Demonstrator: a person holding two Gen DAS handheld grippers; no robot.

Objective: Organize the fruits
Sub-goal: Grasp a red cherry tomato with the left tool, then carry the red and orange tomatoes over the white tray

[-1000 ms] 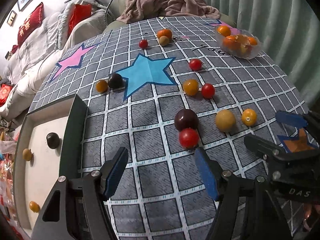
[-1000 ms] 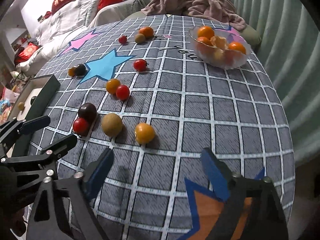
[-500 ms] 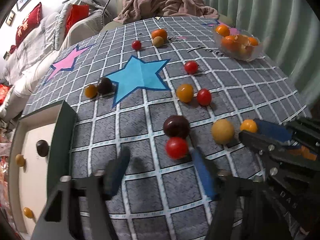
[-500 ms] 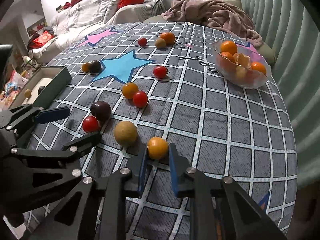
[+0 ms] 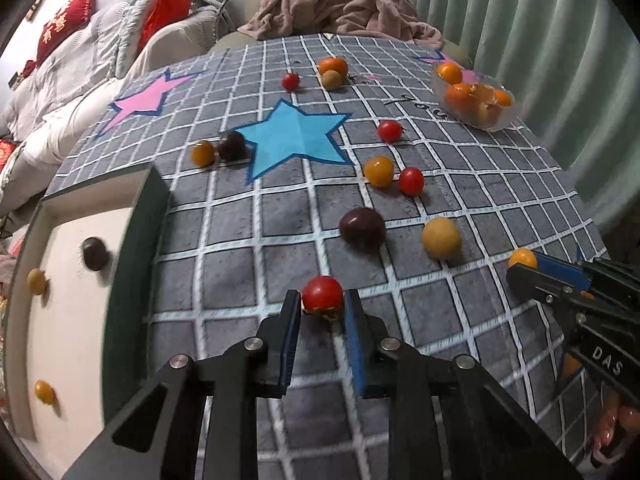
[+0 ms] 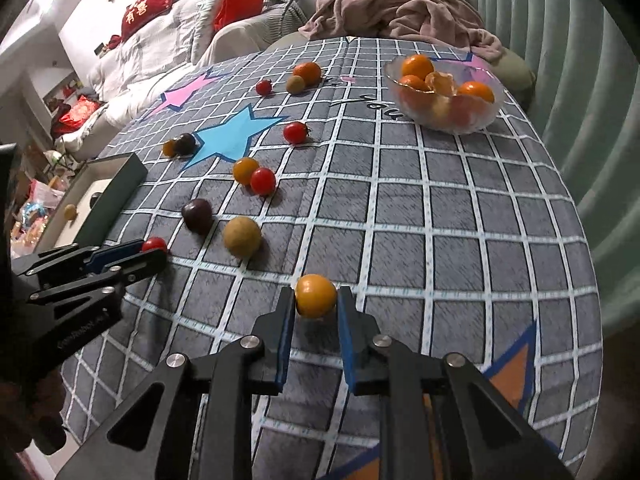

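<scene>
While the left gripper pinches a red tomato beside the box wall, the right gripper squeezes an orange fruit; bare cloth lies ahead, and blur smears the box's fruits.

"DAS" on right claw; "you", perhaps, on tablecloth
</scene>
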